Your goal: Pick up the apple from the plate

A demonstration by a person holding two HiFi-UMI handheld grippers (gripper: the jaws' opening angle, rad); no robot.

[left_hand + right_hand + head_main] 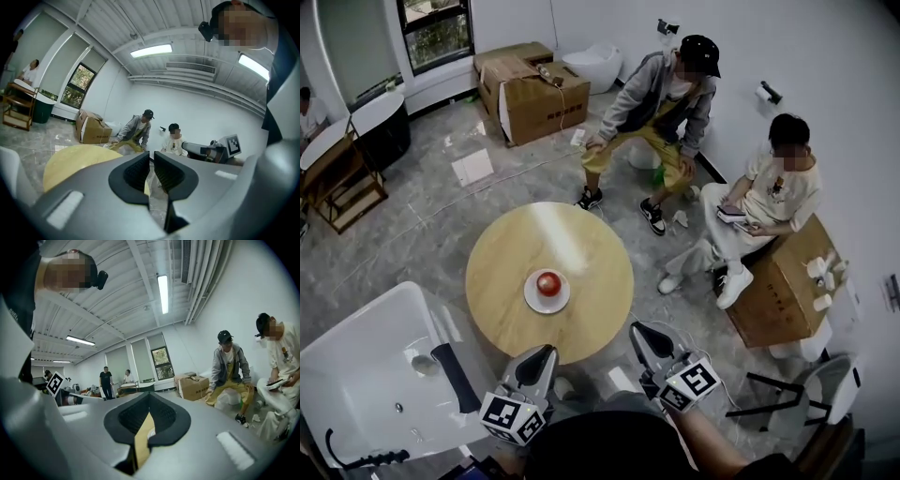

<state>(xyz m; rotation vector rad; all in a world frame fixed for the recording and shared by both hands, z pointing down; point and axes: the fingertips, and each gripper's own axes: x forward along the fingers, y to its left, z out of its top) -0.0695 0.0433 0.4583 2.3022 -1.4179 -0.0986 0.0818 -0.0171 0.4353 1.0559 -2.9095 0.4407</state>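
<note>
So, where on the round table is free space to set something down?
The wooden table is bare in a ring around the white plate with the apple in its middle. Crowded only at the near edge, where the left gripper and right gripper hover.

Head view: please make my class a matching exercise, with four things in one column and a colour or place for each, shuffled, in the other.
Things:
1 apple
2 plate
3 table
4 cardboard box

Descriptions:
a white, under the fruit
b brown, on the floor beyond the table
c red
d round, light wood

Pairs: 1-c, 2-a, 3-d, 4-b
</note>
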